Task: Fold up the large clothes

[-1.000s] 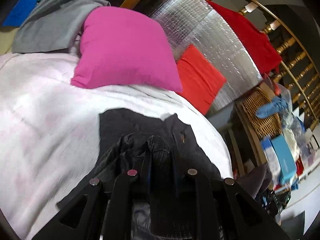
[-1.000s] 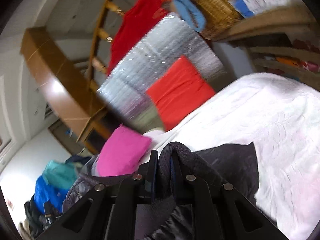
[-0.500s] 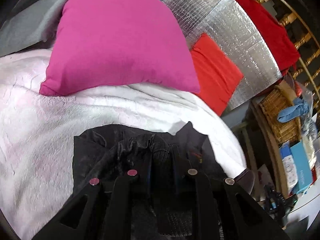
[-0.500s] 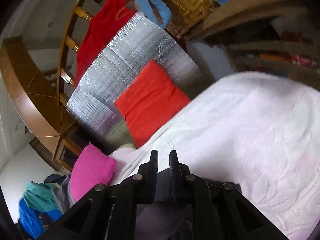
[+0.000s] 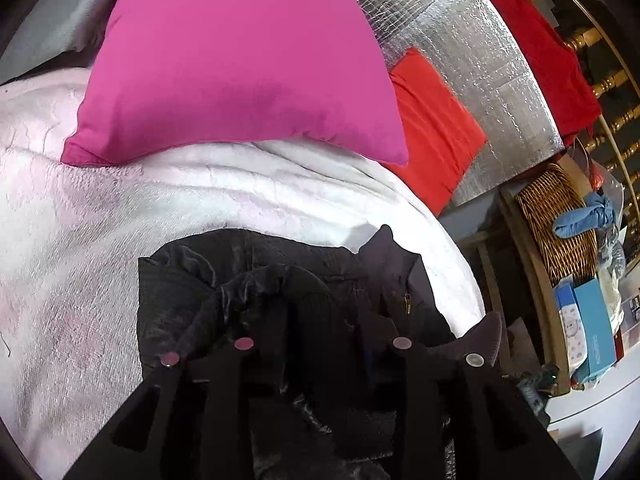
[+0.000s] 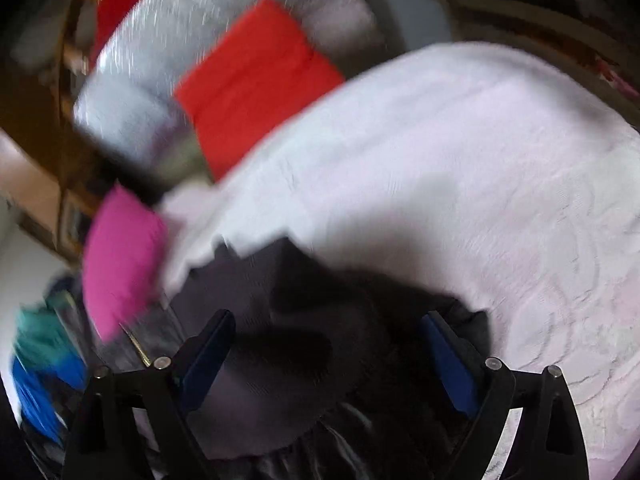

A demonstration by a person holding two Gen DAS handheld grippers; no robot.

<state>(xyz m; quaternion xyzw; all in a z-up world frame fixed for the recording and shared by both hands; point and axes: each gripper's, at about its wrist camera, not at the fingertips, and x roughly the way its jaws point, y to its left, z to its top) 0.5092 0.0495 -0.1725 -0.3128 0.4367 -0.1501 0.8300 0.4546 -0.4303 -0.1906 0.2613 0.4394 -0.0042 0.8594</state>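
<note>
The dark jacket (image 5: pixel 256 276) is seen heaped on the white blanket (image 5: pixel 80 240) directly under both tools, fabric bunched between the slightly parted, opening left gripper (image 5: pixel 320 320), while the right gripper (image 6: pixel 324 344) is being spread wide above it, gripping nothing.

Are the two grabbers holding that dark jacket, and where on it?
The right gripper is opening; the dark padded jacket lies loose between its jaws. The left gripper is opening too, bunched ribbed edge between them; its grip cannot be told.
</note>
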